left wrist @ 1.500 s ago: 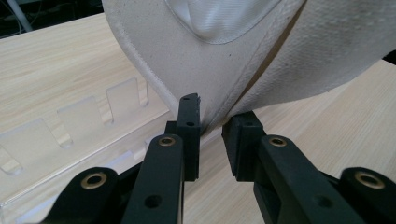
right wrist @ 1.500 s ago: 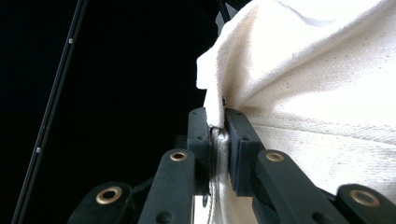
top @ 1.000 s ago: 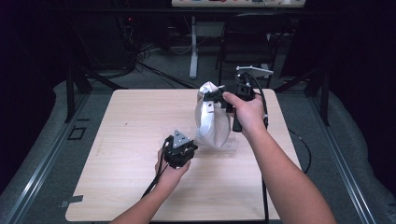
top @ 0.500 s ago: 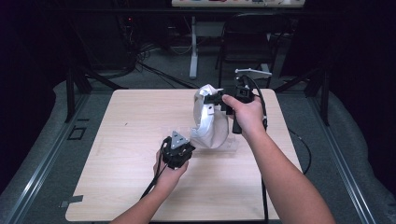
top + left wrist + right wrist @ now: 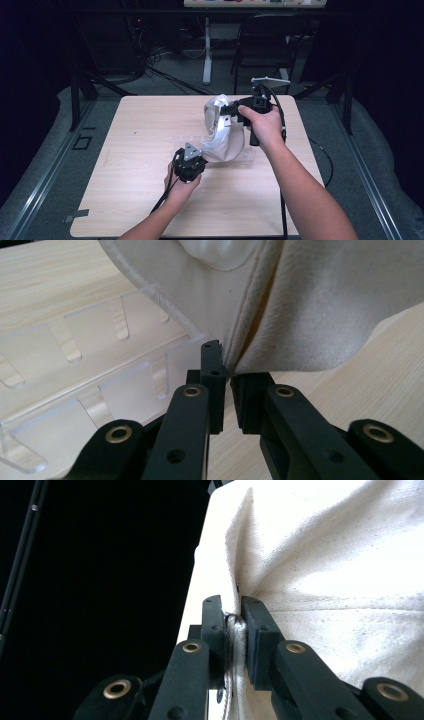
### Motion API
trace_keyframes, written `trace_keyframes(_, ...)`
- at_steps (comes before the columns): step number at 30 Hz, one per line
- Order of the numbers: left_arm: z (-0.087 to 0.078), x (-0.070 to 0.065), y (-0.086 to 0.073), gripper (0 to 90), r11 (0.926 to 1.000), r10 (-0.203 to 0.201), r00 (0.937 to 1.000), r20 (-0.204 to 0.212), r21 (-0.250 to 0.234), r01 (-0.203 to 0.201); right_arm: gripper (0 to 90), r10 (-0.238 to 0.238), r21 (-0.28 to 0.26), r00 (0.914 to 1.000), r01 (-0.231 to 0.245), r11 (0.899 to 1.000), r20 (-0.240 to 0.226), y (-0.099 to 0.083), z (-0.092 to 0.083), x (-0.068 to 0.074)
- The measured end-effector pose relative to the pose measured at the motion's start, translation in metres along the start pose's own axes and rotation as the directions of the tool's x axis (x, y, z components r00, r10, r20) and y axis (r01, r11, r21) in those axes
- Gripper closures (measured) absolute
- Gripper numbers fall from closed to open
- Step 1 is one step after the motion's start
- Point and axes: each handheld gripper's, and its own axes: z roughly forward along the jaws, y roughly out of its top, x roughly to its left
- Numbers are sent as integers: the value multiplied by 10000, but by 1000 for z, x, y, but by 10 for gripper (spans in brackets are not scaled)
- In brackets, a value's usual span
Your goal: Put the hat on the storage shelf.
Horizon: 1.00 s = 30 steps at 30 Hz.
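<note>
White woven cloth, cream-toned and coarse in weave, is being held up over the light wooden table, toward the table's far right part. Its upper edge is being lifted clear of the tabletop, while its lower corner is hanging down to the table near the middle.

Right gripper: is being held in the person's right hand above the far right part of the table. Its jaws are being pressed together on a gathered fold of the cloth's upper edge; in the right gripper view the fabric is being squeezed between the two black pads, with the cloth spreading away beyond them.

Left gripper: is being held in the person's left hand near the middle of the table, nearer the person than the right gripper. In the left gripper view its jaws are nearly together, with a narrow gap between the pads, and the cloth's lower corner is being met right at their tips; whether the fabric is actually being pinched cannot be told.

Clear plastic rack, slotted along its length, is lying on the table just beside and partly under the cloth's lower edge.

Black cable is trailing from the left gripper toward the table's near edge.

Dark folding chair is standing on the floor beyond the table's far edge.
</note>
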Motion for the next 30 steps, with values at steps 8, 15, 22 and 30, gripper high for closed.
trace_keyframes(8, 4, 7, -5, 853, 9972, -397, 9990, 217, 644, 382, 814, 123, 70, 9996, -125, 9999, 272, -4, 11, -11)
trace_keyframes(15, 5, 2, -9, 849, 9992, -101, 9999, -16, 394, 101, 814, 247, 177, 9993, -252, 9995, 275, -5, 13, -17)
trace_keyframes(22, 5, 3, -9, 839, 9993, -217, 9998, 24, 316, 216, 813, 258, 155, 9993, -263, 9995, 283, -5, 11, -18)
trace_keyframes(30, 5, 4, -9, 835, 9994, -208, 9998, 43, 284, 207, 810, 225, 178, 9994, -229, 9996, 253, -6, 10, -18)
